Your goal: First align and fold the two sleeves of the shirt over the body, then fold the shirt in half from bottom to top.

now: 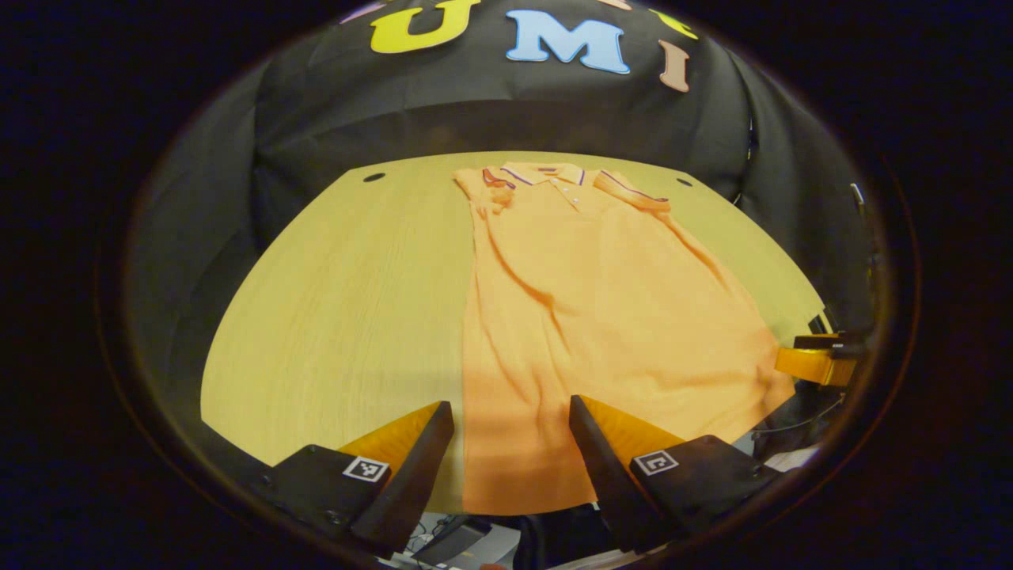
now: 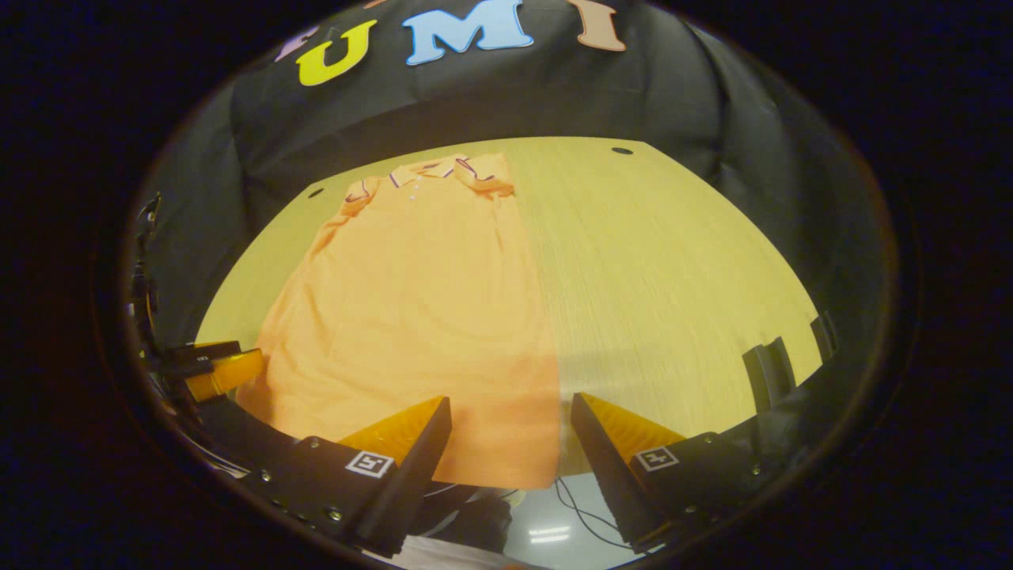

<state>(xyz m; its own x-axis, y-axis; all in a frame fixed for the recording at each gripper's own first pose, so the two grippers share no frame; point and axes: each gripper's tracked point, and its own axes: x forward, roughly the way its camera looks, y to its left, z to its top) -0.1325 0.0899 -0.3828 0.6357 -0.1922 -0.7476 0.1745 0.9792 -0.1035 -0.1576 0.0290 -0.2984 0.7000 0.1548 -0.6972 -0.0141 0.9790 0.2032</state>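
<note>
I see both claws released, holding nothing: left claw (image 1: 512, 416), right claw (image 2: 512, 412). Shirt (image 1: 586, 317) flat on worktop (image 1: 340, 301), collar (image 1: 546, 174) at 12 o'clock (sleeves already folded in).

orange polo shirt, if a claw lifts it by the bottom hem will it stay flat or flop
The orange polo shirt will likely flop: it lies flat with soft creases, so the cloth is limp and should drape from the pinch. It looks thin, so probably light. On the smooth wooden table it may slide and bunch if pushed. Both the left claw and the right claw stand open at the hem.
</note>
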